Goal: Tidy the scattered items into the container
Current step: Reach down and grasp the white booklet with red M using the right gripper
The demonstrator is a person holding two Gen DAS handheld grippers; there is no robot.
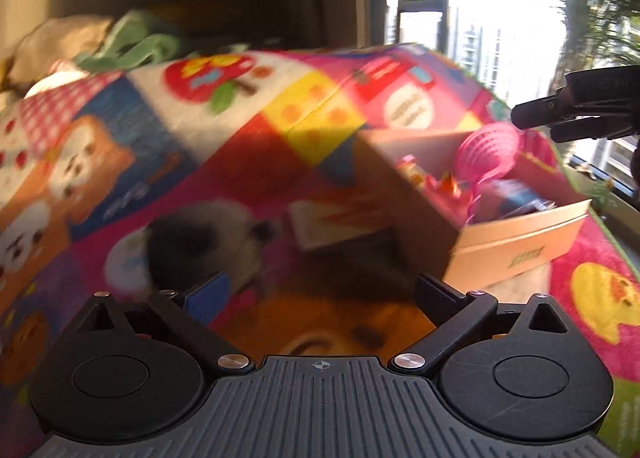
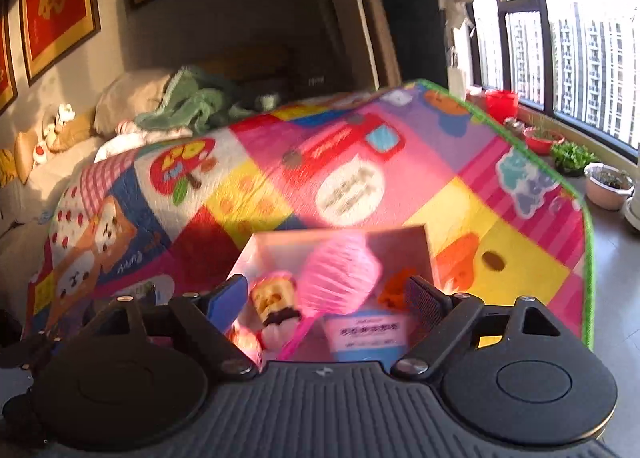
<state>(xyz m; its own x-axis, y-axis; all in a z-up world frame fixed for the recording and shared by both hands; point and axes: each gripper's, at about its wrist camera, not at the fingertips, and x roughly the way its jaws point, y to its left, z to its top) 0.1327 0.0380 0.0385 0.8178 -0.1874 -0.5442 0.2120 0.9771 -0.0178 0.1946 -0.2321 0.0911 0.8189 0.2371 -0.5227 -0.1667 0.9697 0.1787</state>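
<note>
An open cardboard box (image 1: 416, 198) sits on a bright cartoon play mat (image 1: 248, 162). It holds a pink ribbed racket-like toy (image 2: 340, 270), a small toy figure (image 2: 276, 306), an orange item (image 2: 394, 286) and a blue-and-white packet (image 2: 368, 334). Left of the box on the mat lie a dark fluffy item (image 1: 204, 242) and a white card with orange marks (image 1: 340, 222), both blurred. My left gripper (image 1: 322, 292) stands wide open above the mat near them, with nothing between its fingers. My right gripper (image 2: 328, 294) is open over the box and shows at the left wrist view's right edge (image 1: 576, 114).
Pillows (image 2: 132, 98) and a green blanket (image 2: 192, 102) lie beyond the mat's far left end. The mat's green edge (image 2: 576, 194) runs along a tiled strip with plant pots (image 2: 608, 186) under a large window. Framed red pictures (image 2: 56, 6) hang on the left wall.
</note>
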